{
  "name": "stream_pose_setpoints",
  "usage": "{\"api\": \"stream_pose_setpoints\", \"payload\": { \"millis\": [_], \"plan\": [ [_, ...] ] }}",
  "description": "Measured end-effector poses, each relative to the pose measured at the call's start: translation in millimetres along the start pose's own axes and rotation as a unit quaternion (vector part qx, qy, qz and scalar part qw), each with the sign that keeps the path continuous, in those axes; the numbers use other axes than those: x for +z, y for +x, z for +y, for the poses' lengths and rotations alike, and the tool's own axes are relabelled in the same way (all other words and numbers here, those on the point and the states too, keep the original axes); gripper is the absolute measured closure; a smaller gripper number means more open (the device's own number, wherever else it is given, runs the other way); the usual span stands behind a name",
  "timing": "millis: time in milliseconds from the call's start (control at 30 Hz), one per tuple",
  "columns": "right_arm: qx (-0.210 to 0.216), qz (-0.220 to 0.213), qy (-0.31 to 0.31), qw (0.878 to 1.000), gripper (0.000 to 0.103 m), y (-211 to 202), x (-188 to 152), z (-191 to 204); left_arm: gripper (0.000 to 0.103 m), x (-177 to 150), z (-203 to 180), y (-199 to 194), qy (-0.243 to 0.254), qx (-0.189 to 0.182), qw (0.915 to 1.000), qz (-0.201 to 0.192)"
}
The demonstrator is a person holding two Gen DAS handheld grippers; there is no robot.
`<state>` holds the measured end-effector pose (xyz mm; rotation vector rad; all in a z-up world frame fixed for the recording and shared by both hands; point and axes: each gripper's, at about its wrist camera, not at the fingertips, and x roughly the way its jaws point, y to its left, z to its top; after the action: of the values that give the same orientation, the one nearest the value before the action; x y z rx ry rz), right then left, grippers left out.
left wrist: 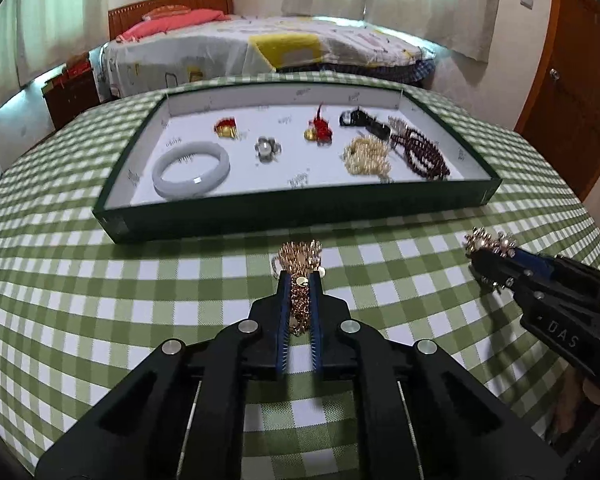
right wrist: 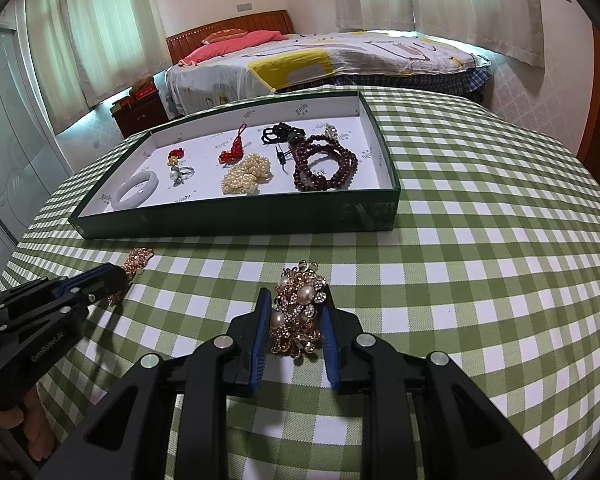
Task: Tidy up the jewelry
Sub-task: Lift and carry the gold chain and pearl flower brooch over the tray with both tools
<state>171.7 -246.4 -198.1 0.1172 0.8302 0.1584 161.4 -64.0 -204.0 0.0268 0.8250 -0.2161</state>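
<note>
The desk (left wrist: 100, 280) is covered with a green and white checked cloth, and a shallow dark green tray (left wrist: 300, 216) with a white inside stands on its far part.

From left to right the tray holds a pale bangle (left wrist: 191, 175), a small red and gold charm (left wrist: 226, 128), a ring with a pearl (left wrist: 267, 149), a second red charm (left wrist: 319, 130), a heap of cream pearls (left wrist: 367, 156), a black bead bracelet (left wrist: 360, 119) at the far side, and a dark red bead string (left wrist: 422, 150) near the right wall.

On the near side of the tray, the left gripper (left wrist: 299, 276) has its fingers (left wrist: 283, 292) clamped on a gold chain (left wrist: 300, 260). The chain bunches out past the fingertips, just above the cloth.

To the right, the right gripper (right wrist: 296, 300) has its fingers (right wrist: 263, 312) closed on a gold brooch (right wrist: 298, 308) with pearls and small clear stones. The brooch sits between the blue pads, and I cannot tell if it touches the cloth.

The two grippers are well apart, both outside the tray. A bed (right wrist: 320, 64) stands beyond the desk.
</note>
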Motion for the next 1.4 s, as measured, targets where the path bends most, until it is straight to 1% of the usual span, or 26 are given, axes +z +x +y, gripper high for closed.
{"api": "stream_pose_setpoints", "payload": {
  "millis": [200, 367, 500, 867, 1100, 1400],
  "plan": [
    [0.001, -0.007, -0.005, 1.0, 0.079, -3.8, 0.3, 3.9, 0.094, 8.5, 2.8, -18.8, 0.002, 0.001, 0.9995, -0.032],
    [0.004, -0.018, -0.01, 1.0, 0.079, -12.5, 4.7, 8.3, 0.094, 14.5, 7.3, -30.5, -0.004, 0.0, 0.9989, -0.047],
    [0.005, -0.028, -0.014, 1.0, 0.079, -20.9, 8.3, 12.4, 0.094, 19.6, 6.1, -41.7, 0.003, 0.004, 0.998, -0.063],
    [0.012, -0.049, -0.023, 0.998, 0.079, -42.5, 15.2, 23.7, 0.094, 31.1, 1.5, -67.6, 0.013, -0.002, 0.9954, -0.095],
    [0.02, -0.07, -0.033, 0.997, 0.079, -61.4, 22.7, 35.2, 0.094, 39.3, 2.2, -85.2, 0.013, -0.003, 0.9931, -0.117],
    [0.025, -0.101, -0.046, 0.994, 0.079, -80.1, 42.8, 48.3, 0.094, 60.4, 3.2, -112.2, 0.015, -0.008, 0.987, -0.16]
  ]
}}
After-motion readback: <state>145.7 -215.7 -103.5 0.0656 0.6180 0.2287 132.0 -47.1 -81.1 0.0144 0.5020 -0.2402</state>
